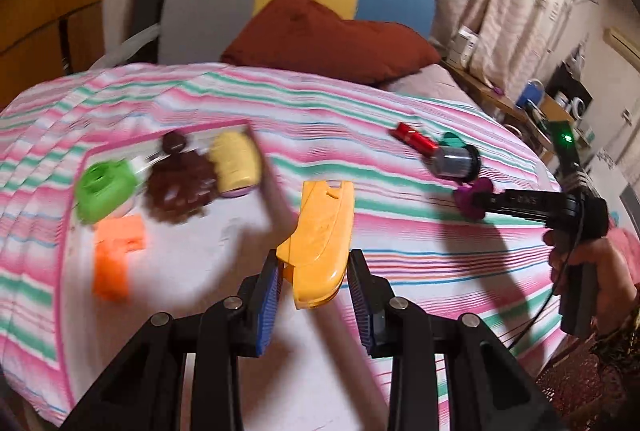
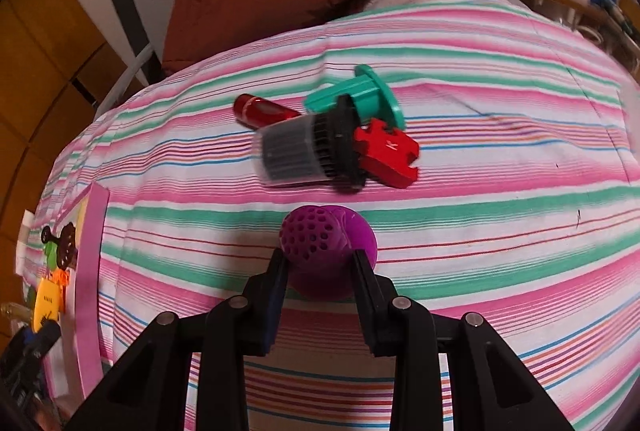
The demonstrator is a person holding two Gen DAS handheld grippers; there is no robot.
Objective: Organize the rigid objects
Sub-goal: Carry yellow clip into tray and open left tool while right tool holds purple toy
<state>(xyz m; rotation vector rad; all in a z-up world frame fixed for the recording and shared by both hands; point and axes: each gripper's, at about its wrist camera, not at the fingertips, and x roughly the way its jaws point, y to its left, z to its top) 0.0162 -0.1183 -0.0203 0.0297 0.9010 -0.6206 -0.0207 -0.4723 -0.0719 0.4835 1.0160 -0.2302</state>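
A bed with a pink, green and white striped sheet (image 2: 440, 231) fills both views, a rust-red pillow (image 1: 328, 35) at twelve o'clock.

On the bed at nine o'clock in the left wrist view lies a flat white tray with a pink rim (image 1: 224, 231). It holds a green plastic ring-shaped piece (image 1: 102, 191), a dark brown bumpy piece (image 1: 180, 191), a pale yellow ribbed block (image 1: 234, 163) and an orange plastic piece (image 1: 116, 255), all close together.

The left gripper (image 1: 314, 277) has its fingers closed on the near end of a long yellow-orange plastic case (image 1: 320, 239), carried above the tray's edge. The grip is on one end only, so the case could likely swing or slip out.

The right gripper (image 2: 320, 267) has its fingers closed on a purple perforated ball-shaped piece (image 2: 320, 243). At twelve o'clock from it lies a heap: a clear cylinder with a black ribbed cap (image 2: 308, 155), a teal plastic spool (image 2: 360, 95), a red puzzle-shaped block (image 2: 388, 155) and a red metallic tube (image 2: 264, 111). The round purple piece could roll if released on the soft sheet.
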